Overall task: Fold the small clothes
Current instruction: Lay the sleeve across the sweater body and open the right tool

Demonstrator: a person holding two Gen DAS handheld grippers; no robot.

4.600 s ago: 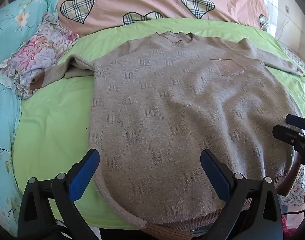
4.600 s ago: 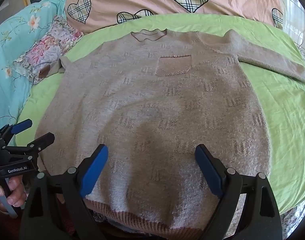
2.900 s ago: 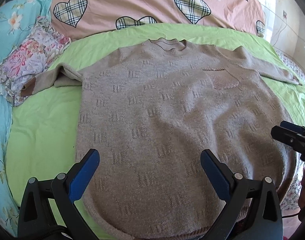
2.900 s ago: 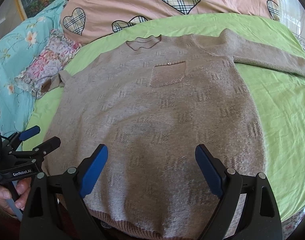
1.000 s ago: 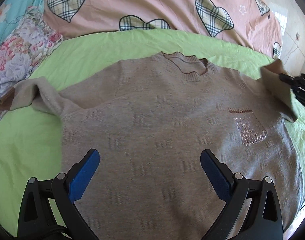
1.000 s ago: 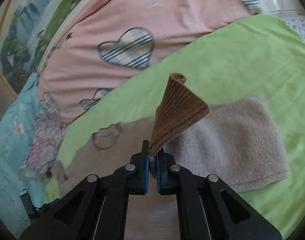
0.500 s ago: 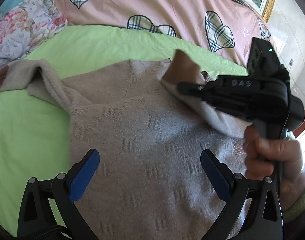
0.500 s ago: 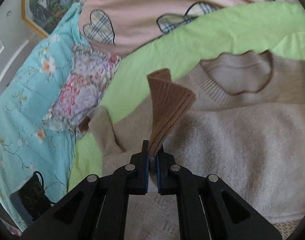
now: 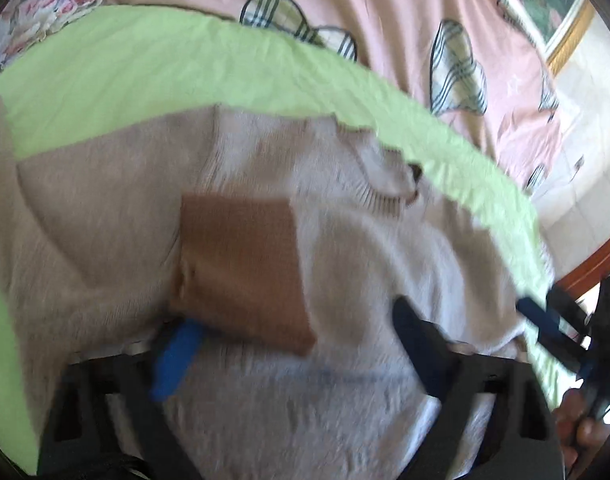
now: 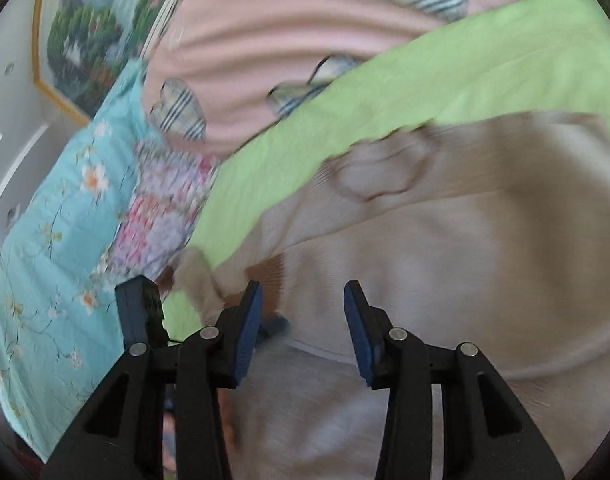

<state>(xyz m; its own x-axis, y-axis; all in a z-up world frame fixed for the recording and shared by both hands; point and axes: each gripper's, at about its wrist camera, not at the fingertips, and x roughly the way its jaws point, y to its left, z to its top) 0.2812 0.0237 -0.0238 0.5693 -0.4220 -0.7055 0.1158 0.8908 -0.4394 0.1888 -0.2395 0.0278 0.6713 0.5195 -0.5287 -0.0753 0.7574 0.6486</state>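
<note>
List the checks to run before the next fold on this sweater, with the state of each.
1. Right gripper open, free of cloth: ok.
2. Brown cuff of the folded sleeve lies on the sweater body: ok.
3. Left gripper open: ok.
4. Other sleeve folded in: not ok, it lies out toward the floral cushion.
5. Folded sleeve flat, no wrinkles: cannot tell, both views are blurred.
</note>
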